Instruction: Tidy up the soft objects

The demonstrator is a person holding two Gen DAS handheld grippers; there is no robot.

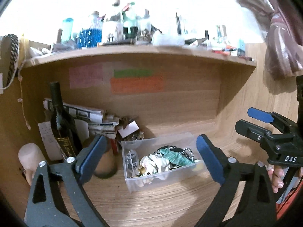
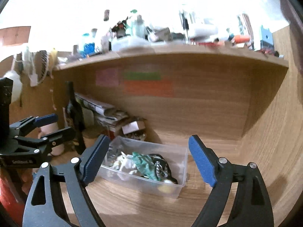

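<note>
Clear plastic forms the bin (image 1: 161, 174) that sits on the wooden table (image 1: 170, 204), just ahead of the left gripper (image 1: 149, 158) and framed between its spread blue pads. Inside lie the soft objects (image 1: 166, 160): crumpled white cloth, a teal piece and dark braided cords, heaped together below the rim. The left gripper stands wide open with nothing between its fingers. The right gripper (image 2: 149, 162) is likewise wide open and empty, with the bin ahead of it and slightly to its left.

White letters reading "DAS" show on the black body of the right gripper where it appears at the right edge of the left wrist view. A faint line of print on the other gripper's body is too blurred to read. Beyond the left finger stands a dark wine bottle (image 1: 60, 124) with a gold label whose text is illegible, and pink, green and orange notes (image 1: 136, 84) on the back panel are blurred too.

Bare table lies open to the right of the bin, up to the wooden side wall. An overhead shelf (image 1: 132, 52) caps the alcove.
</note>
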